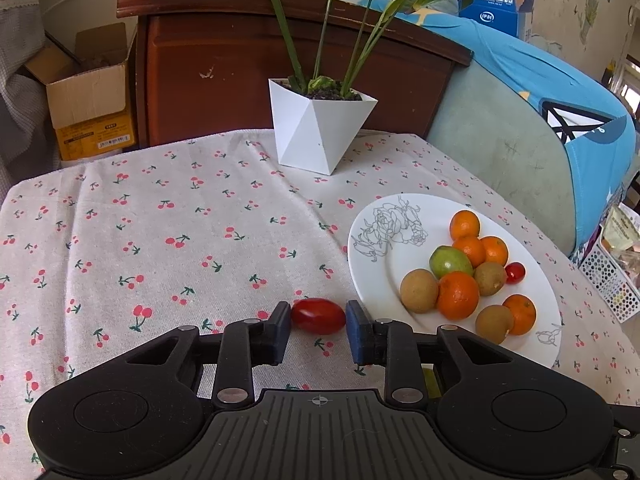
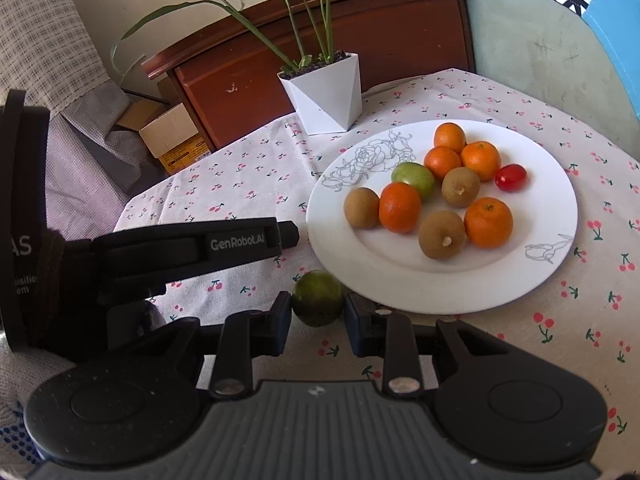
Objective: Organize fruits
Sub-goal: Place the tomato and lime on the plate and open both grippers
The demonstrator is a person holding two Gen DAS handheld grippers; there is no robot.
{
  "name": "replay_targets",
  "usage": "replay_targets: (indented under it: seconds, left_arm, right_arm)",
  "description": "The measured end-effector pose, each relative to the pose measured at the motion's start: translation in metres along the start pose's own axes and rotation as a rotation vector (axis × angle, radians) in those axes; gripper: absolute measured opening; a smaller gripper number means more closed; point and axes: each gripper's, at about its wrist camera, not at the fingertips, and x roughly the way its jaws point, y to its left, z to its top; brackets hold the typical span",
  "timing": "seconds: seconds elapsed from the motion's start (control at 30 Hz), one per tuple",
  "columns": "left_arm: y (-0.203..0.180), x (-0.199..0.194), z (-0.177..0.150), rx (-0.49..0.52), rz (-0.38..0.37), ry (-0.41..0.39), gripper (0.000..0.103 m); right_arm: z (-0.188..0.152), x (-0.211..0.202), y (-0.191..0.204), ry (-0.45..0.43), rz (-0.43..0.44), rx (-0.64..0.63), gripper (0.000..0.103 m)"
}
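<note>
Beside the nearly full plate, each open tool brackets leftover fruit: left tool a tomato, right tool a lime

Hidden and cut-off parts

In the right wrist view the right tool covers the near side of the green fruit, so contact with its pads cannot be told; the left tool runs off the left edge. The plant leaves are cut by the top edge, and the plate near rim sits behind the left tool's finger.
</note>
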Motion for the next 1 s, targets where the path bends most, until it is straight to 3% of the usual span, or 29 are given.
replay_targets:
  seconds: [0.43,0.67,1.0]
  left_arm:
    - [0.006,-0.013,0.017,-0.082,-0.044,-0.054,0.027]
    - [-0.001,-0.009,0.027,-0.093,-0.079,-0.064,0.027]
    - [-0.022,0.013,0.039,-0.079,-0.12,-0.049,0.027]
  right_arm:
    - [0.01,-0.012,-0.002,-0.071,0.006,0.003,0.029]
    - [0.016,-0.016,-0.014,-0.117,-0.052,0.052,0.029]
    - [0.018,-0.01,-0.028,-0.112,-0.094,0.11,0.029]
